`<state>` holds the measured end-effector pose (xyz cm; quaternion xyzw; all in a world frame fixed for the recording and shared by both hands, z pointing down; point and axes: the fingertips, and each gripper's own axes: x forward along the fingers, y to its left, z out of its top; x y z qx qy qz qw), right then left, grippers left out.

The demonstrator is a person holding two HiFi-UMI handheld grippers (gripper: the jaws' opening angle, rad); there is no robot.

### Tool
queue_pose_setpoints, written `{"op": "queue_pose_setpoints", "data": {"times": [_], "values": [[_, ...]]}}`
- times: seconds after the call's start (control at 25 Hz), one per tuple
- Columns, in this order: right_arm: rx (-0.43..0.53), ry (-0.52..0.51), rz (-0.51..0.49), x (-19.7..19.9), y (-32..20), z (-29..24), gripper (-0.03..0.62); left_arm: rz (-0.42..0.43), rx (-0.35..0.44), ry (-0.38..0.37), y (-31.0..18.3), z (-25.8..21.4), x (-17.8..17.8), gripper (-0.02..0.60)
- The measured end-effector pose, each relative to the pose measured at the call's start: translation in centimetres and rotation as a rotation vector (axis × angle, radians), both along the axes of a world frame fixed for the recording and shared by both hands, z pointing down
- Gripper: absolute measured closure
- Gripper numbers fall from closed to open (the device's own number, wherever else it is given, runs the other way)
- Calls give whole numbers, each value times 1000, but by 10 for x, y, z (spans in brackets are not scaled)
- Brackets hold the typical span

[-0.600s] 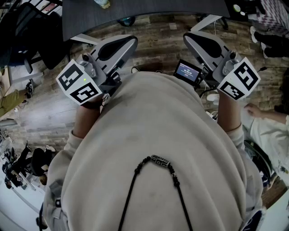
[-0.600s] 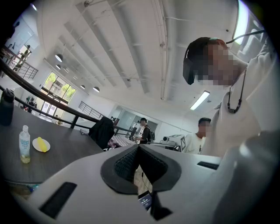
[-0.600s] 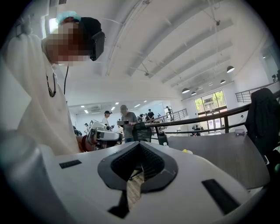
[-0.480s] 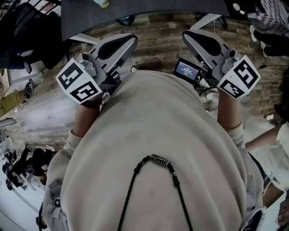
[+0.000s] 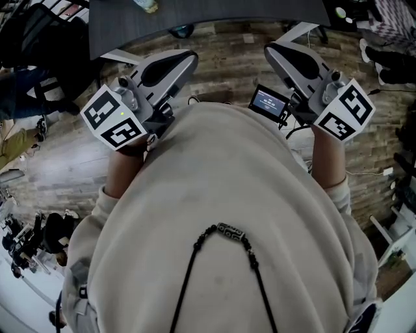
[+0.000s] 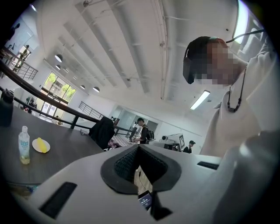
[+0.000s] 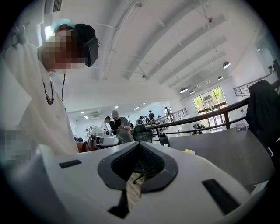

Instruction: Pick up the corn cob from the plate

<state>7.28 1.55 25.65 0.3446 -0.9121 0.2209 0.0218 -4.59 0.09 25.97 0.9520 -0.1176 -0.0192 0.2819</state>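
The corn cob (image 6: pixel 40 144) is a small yellow shape on a white plate (image 6: pixel 45 149), far off on the dark table at the left of the left gripper view. In the right gripper view the same plate (image 7: pixel 190 152) is a tiny white patch with a yellow spot on it. I hold both grippers up against my chest, well short of the table. My left gripper (image 5: pixel 187 60) and my right gripper (image 5: pixel 271 52) point roughly level, jaws shut, tips together (image 6: pixel 139 147) (image 7: pixel 139 144), nothing between them.
A clear drink bottle (image 6: pixel 23 146) stands on the dark table (image 5: pixel 214 14) left of the plate. A small lit screen (image 5: pixel 268 103) sits on the right gripper. Wood floor lies below, with chairs, bags and clutter (image 5: pixel 39 237) around it. People stand far off (image 6: pixel 141 130).
A person's hand and pale sleeve at the head view's right edge have gone from view. Both grippers have stayed almost where they were.
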Motion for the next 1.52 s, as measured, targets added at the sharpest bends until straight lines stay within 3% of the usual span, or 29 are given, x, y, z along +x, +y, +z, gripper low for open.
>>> {"op": "queue_pose_setpoints", "data": {"times": [0.48,0.88,1.16,1.52], "values": [[-69,-109,27,13,-1,4,580,26,-16,-24,-3,0,11,578],[-130,-167,159,73,-25,48,579,52,-44,-69,-37,26,53,578],[-218,-276,212,83,-18,63,579,101,-55,-54,-34,24,64,578],[-153,-269,228,84,-21,50,579,134,-6,3,-37,22,62,578]]}}
